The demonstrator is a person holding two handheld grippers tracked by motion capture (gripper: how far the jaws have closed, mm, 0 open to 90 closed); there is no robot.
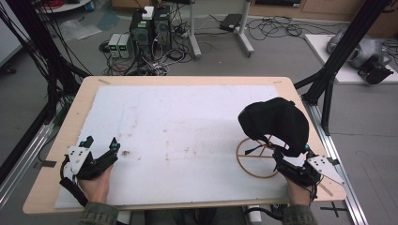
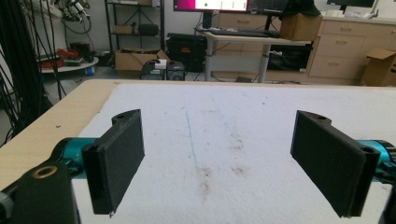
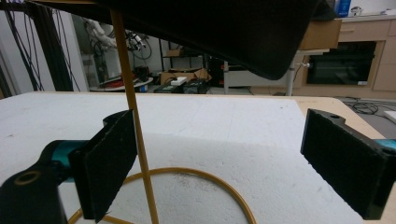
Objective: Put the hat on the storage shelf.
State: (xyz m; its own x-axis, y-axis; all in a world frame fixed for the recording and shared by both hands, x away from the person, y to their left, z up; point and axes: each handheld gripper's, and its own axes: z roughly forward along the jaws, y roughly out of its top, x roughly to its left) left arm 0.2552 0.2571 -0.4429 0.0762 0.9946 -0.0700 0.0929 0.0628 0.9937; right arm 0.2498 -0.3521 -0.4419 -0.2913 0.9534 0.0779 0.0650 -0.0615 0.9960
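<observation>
Your right gripper (image 1: 281,157) sits fingers apart at the stand (image 3: 140,154), lower right; the hat (image 1: 274,123) rests on top. Grip the rod squarely. Left gripper (image 1: 101,149) idles open, lower left.

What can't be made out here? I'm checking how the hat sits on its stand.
- High view: the black hat covers the stand's top, so the support point is hidden.
- Right gripper view: the frame's upper edge cuts off the hat's crown.
- Right gripper view: the right tongs hide part of the ring base.
</observation>
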